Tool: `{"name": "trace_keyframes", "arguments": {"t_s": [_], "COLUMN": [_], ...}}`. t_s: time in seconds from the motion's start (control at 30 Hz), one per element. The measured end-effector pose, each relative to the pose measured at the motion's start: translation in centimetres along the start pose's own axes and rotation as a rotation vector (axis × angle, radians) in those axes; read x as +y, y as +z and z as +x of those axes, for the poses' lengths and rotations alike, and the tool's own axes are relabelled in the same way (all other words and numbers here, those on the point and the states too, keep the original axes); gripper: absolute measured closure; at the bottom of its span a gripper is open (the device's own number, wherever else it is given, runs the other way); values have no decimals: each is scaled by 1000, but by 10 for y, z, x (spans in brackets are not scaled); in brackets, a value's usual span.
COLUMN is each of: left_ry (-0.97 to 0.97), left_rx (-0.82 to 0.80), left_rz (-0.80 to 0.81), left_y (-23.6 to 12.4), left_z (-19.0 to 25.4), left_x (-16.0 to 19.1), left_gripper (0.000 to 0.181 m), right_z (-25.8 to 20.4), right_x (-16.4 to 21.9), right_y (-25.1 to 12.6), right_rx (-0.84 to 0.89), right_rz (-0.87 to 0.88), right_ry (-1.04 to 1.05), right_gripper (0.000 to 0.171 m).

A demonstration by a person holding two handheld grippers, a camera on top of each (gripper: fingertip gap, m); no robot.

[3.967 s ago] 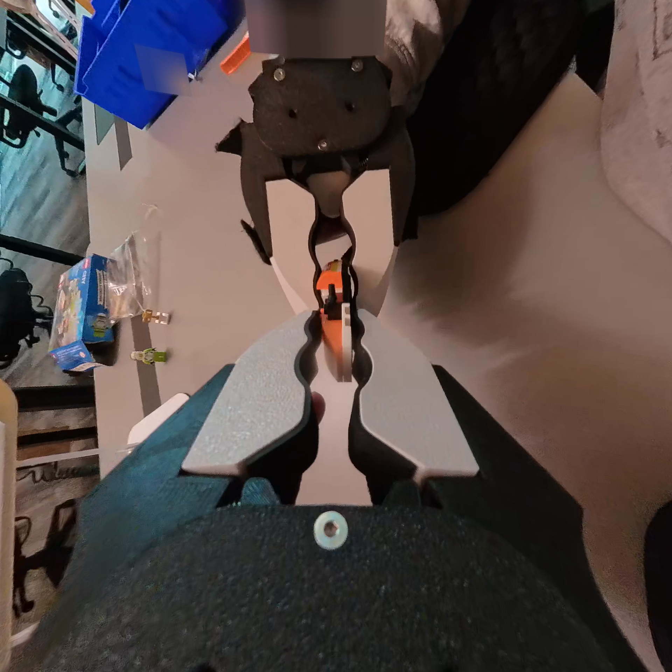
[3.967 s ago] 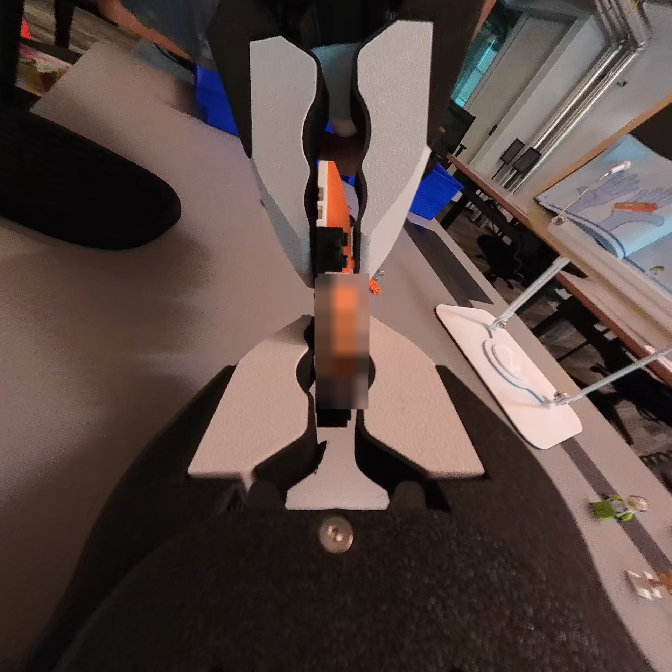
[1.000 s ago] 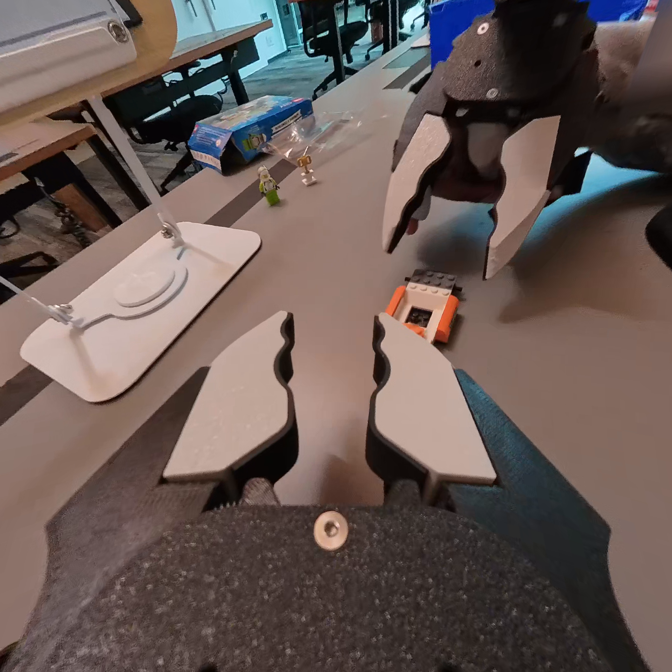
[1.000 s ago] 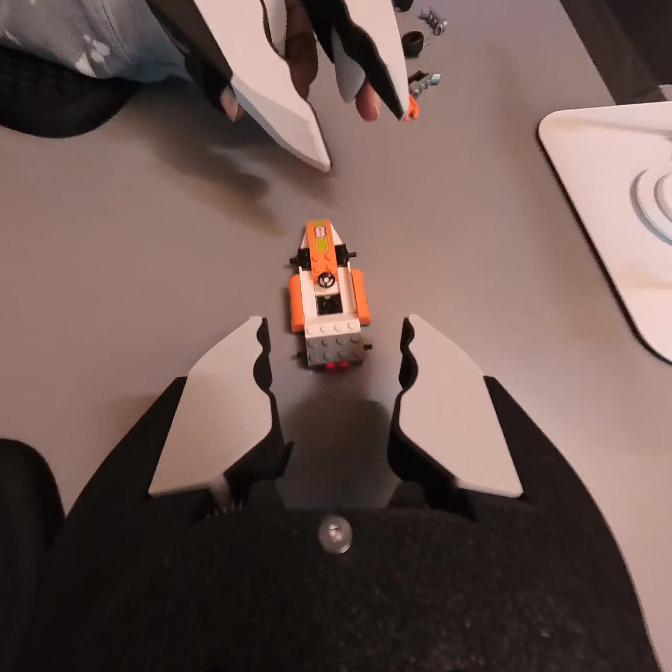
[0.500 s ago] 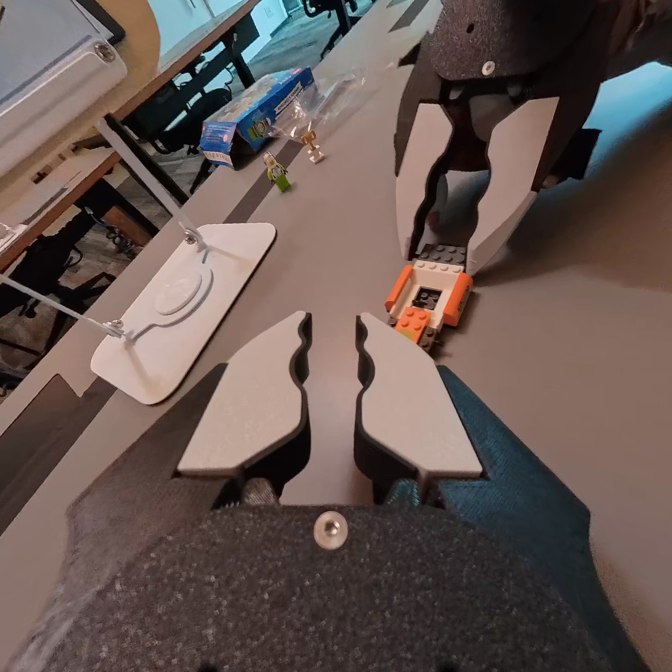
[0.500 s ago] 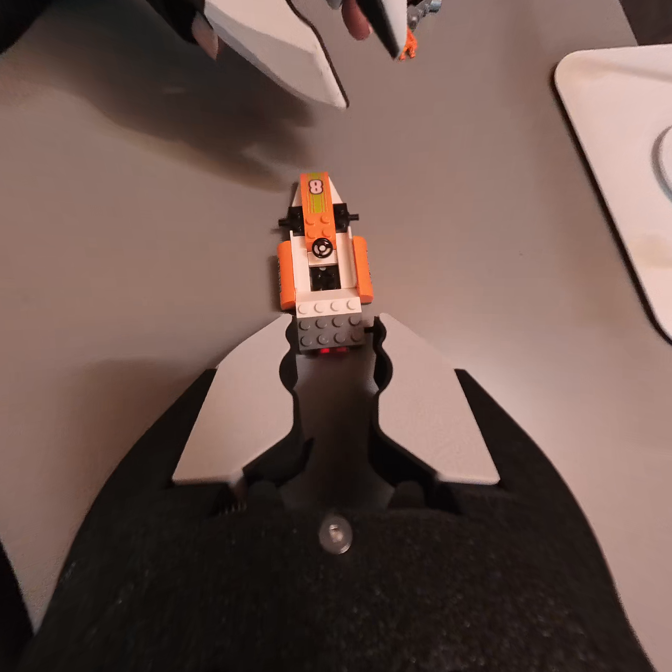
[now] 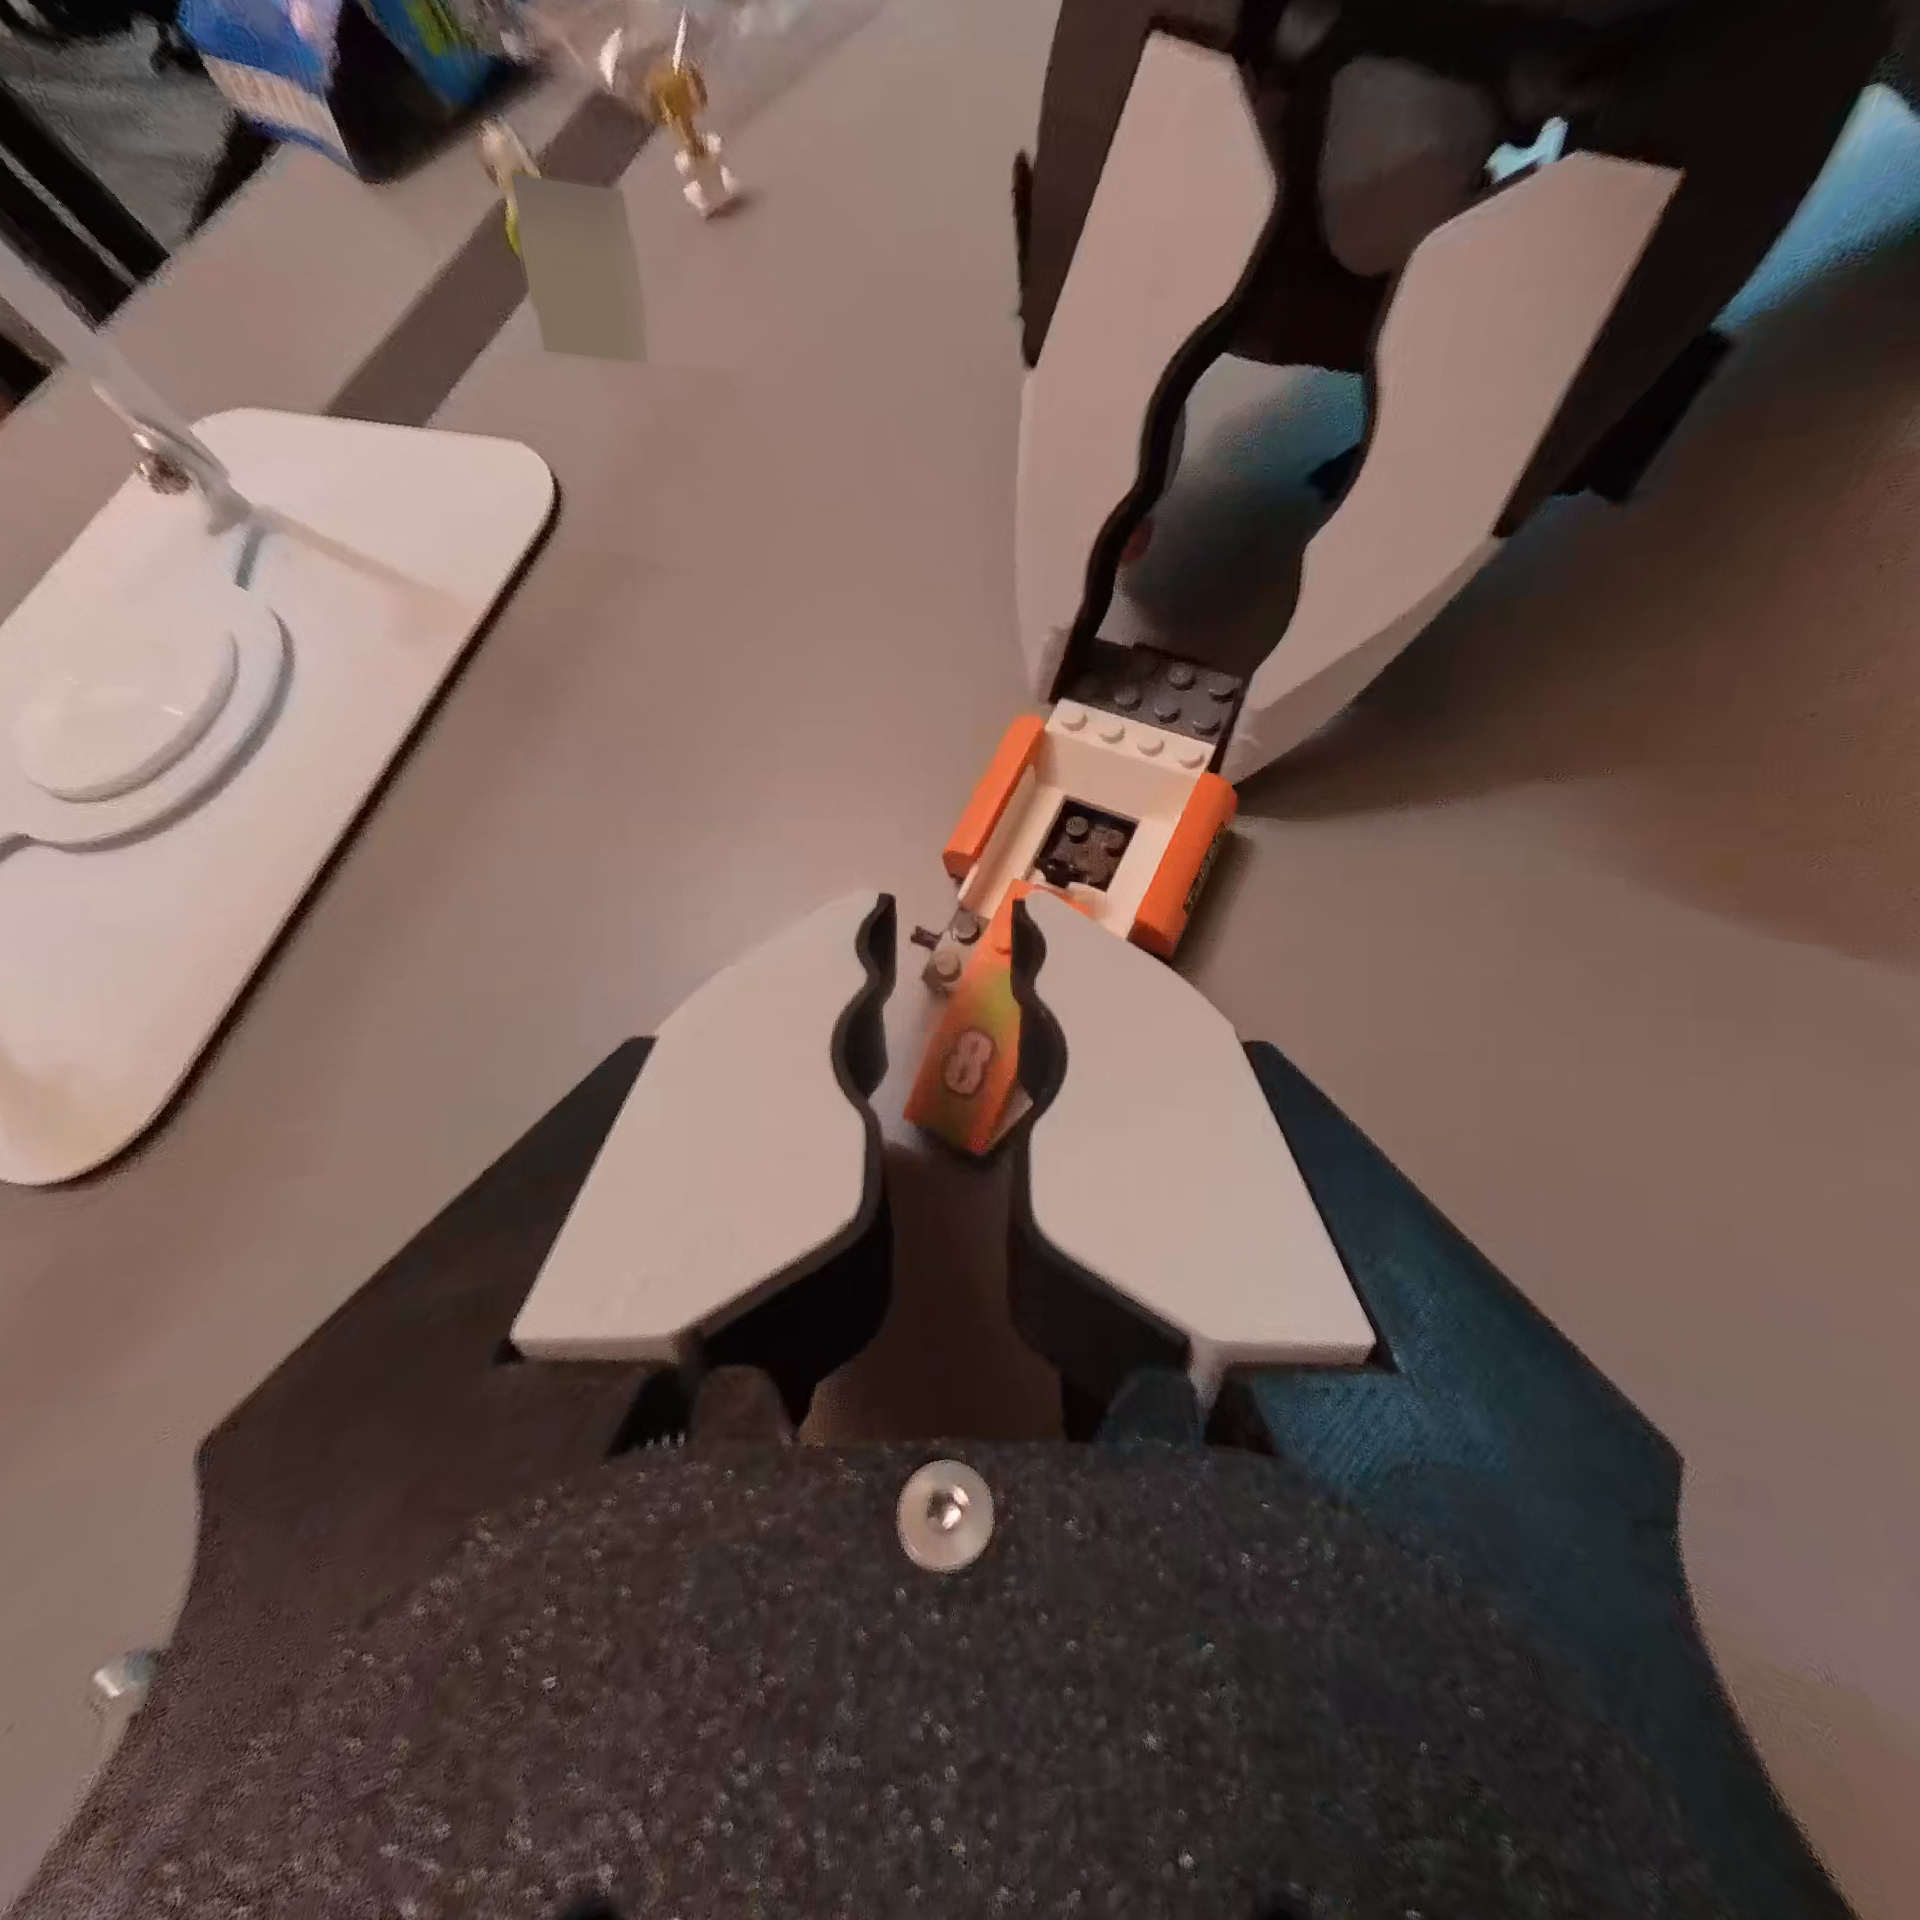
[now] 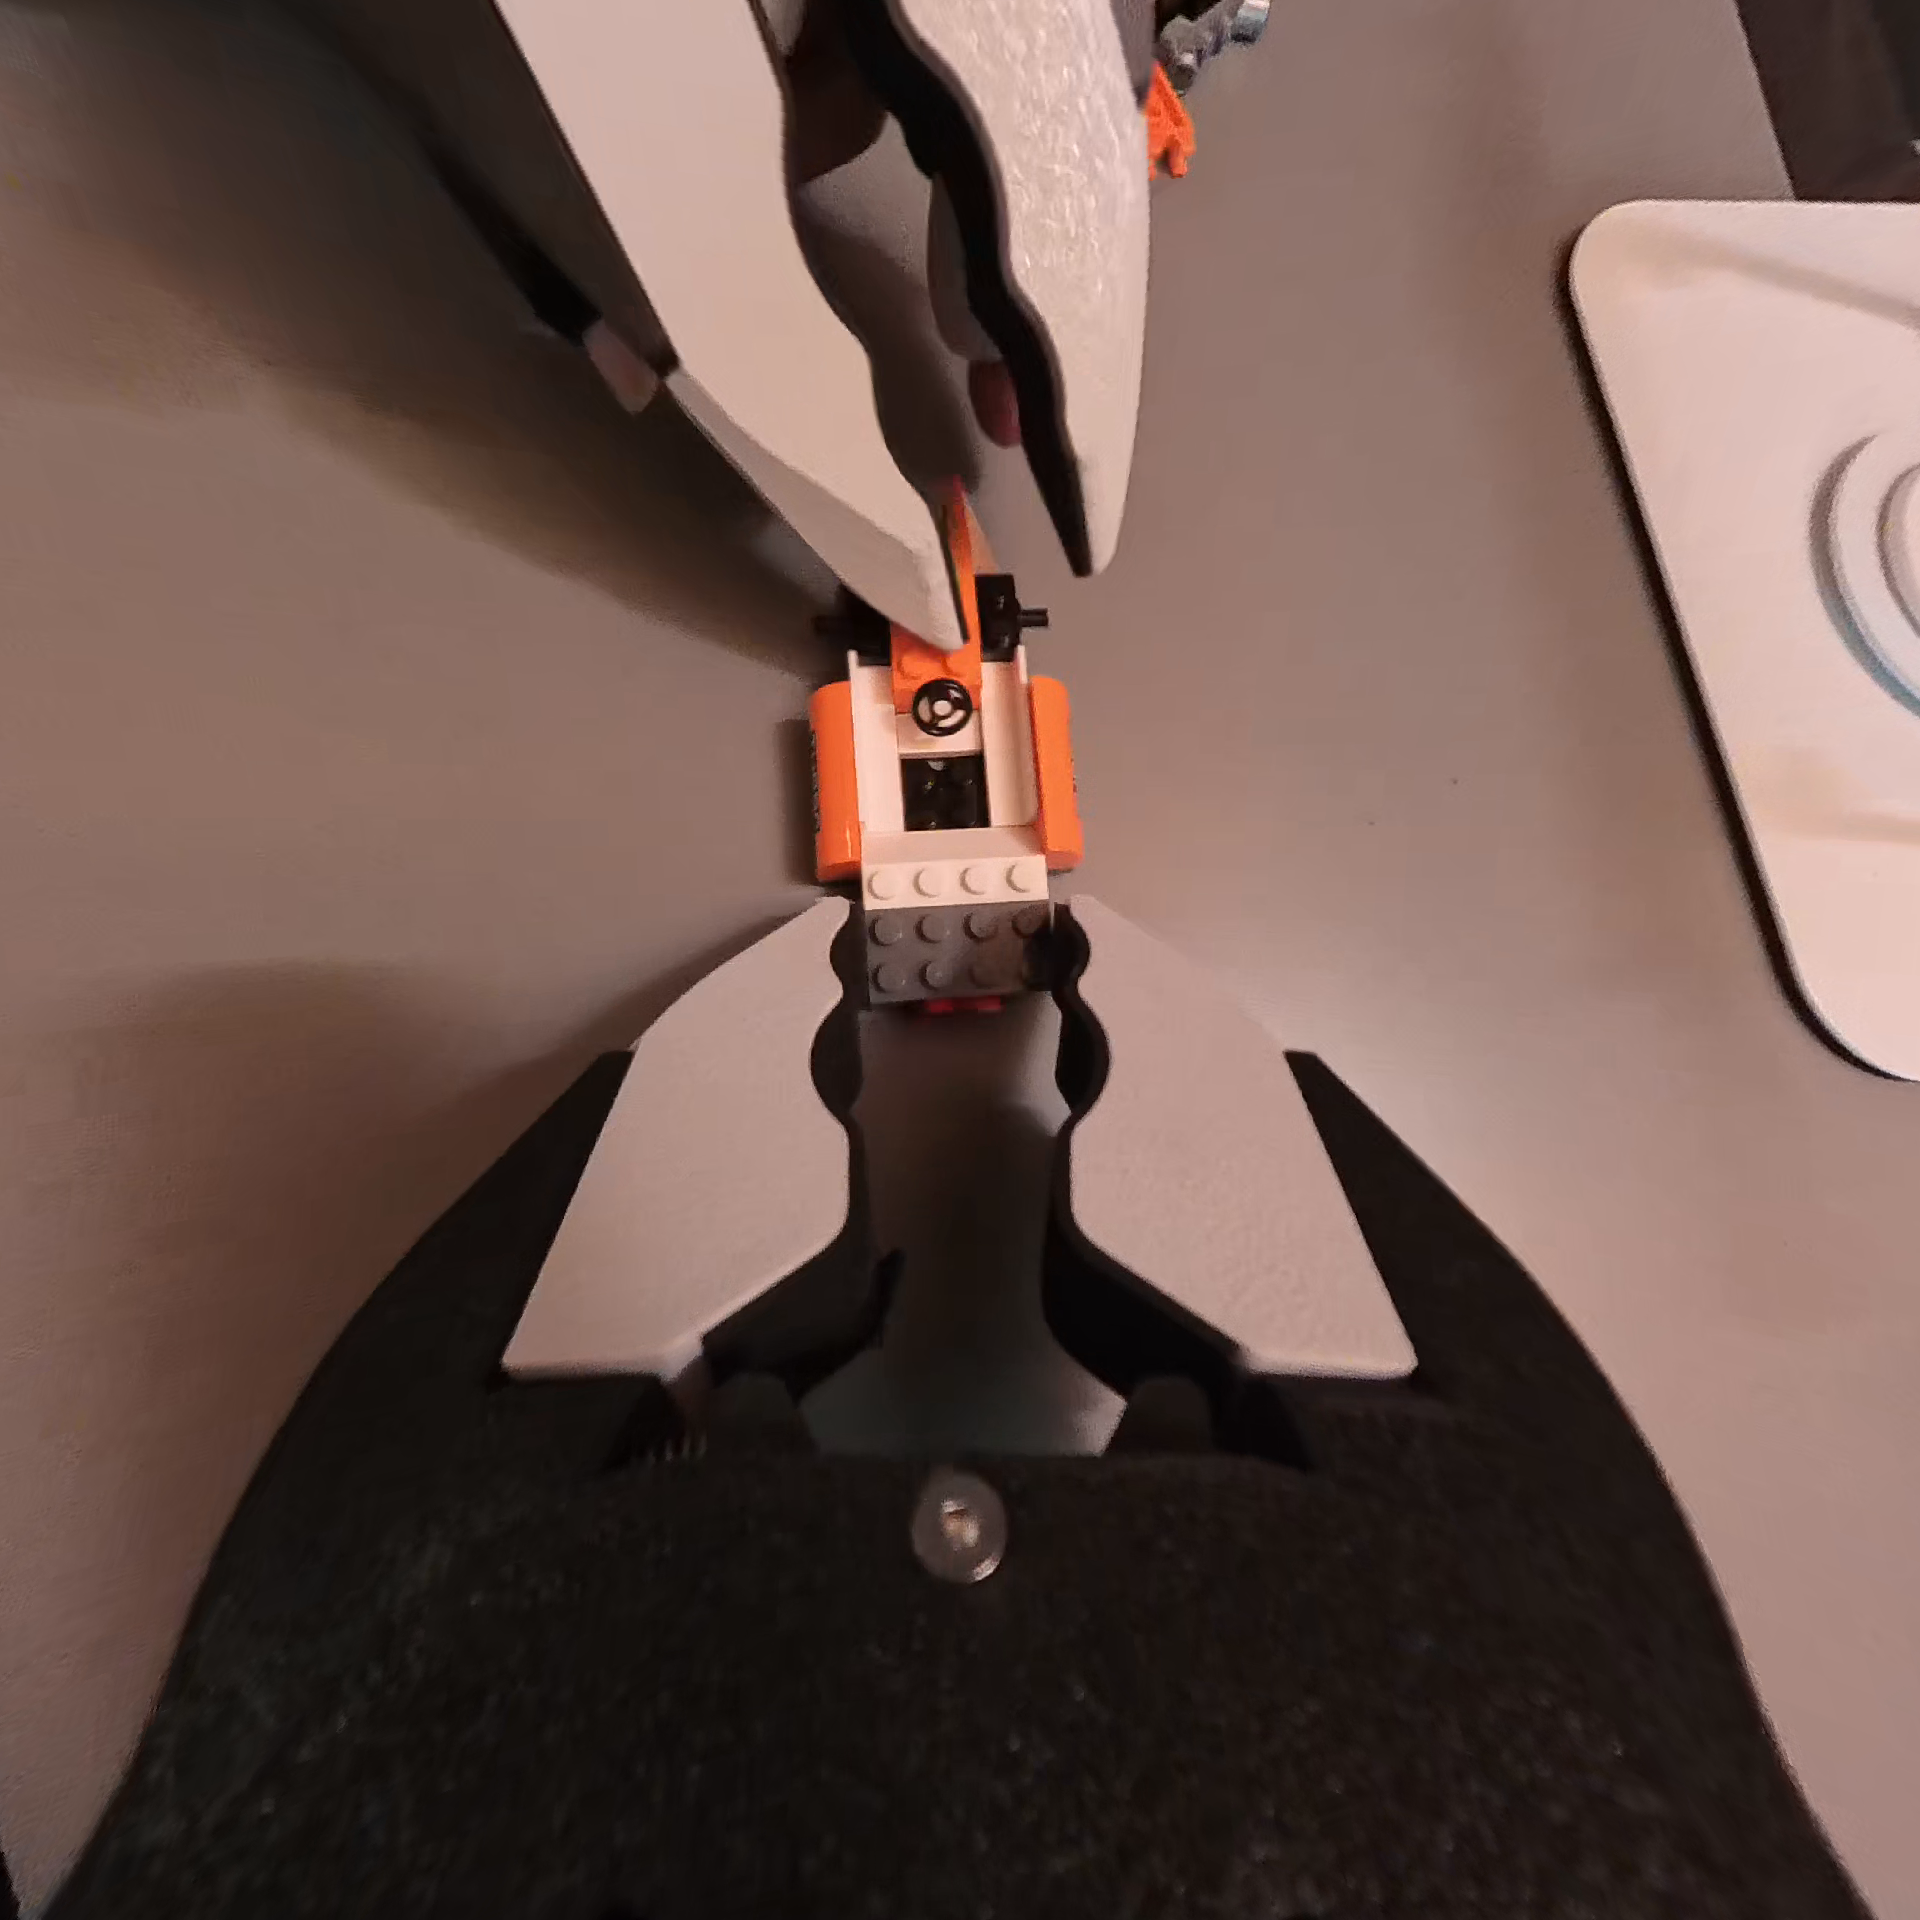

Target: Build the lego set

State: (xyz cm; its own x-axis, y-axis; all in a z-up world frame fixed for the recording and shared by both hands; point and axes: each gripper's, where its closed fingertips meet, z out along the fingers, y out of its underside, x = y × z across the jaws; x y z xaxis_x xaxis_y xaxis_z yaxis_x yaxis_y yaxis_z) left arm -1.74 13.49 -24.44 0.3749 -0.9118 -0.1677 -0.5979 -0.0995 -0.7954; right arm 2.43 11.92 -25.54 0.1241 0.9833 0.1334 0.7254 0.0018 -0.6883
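Orange-white lego car (image 8: 940, 790) on grey counter (image 8: 364, 727); right tongs (image 8: 951, 935) clamping its grey rear; left tongs (image 7: 951, 935) parted astride its nose; white stand base (image 7: 208, 727) alongside, two minifigures (image 7: 696, 145) beyond

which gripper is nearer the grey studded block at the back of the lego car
Right. The right gripper has its jaws on either side of the grey studded block. The left gripper is at the car's opposite end, around the orange nose.

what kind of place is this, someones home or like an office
Probably an office or lab workbench: a long grey table, a white stand base, and a blue box beside minifigures, with the lego car being assembled.
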Motion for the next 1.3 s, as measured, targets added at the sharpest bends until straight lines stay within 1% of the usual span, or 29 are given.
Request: {"name": "trace_keyframes", "arguments": {"t_s": [0.2, 0.27, 0.37, 0.43, 0.57, 0.6, 0.67, 0.8, 0.93, 1.0, 1.1, 1.3], "left_ry": [-63, -82, -98, -84, -40, -25, -8, -44, -74, -44, 4, 24], "left_rx": [38, 32, 14, -16, -51, -70, -114, -205, -268, -287, -301, -277], "left_rz": [-6, -4, -10, -6, -7, -8, 5, 132, 218, 219, 214, 189], "left_y": [3, 3, 2, 2, 2, 2, -4, -36, -57, -60, -61, -51], "left_z": [3, 2, 0, -2, -3, -5, -12, -30, -42, -40, -35, -28], "left_x": [0, 0, 1, 0, -1, -1, -5, -26, -33, -32, -30, -25], "left_gripper": [169, 167, 166, 162, 163, 159, 157, 160, 161, 161, 162, 163], "right_z": [-2, 0, 11, 12, 7, 7, 8, 9, 12, 13, 20, 37], "right_x": [-1, 0, 3, 3, 2, 2, 3, -1, 3, 6, 4, 3], "right_y": [0, -1, -3, -3, -4, -4, -6, -13, -2, 3, 6, 7], "right_rx": [-11, 0, 66, 67, 65, 73, 90, 86, 36, 9, -1, -27], "right_rz": [12, 19, 21, 29, 27, 20, 0, 4, -46, -61, -46, -58], "right_ry": [-6, -3, 7, 24, 39, 36, 35, 46, 53, 58, 50, 29], "right_gripper": [138, 137, 136, 136, 137, 137, 137, 129, 123, 130, 130, 129]}}
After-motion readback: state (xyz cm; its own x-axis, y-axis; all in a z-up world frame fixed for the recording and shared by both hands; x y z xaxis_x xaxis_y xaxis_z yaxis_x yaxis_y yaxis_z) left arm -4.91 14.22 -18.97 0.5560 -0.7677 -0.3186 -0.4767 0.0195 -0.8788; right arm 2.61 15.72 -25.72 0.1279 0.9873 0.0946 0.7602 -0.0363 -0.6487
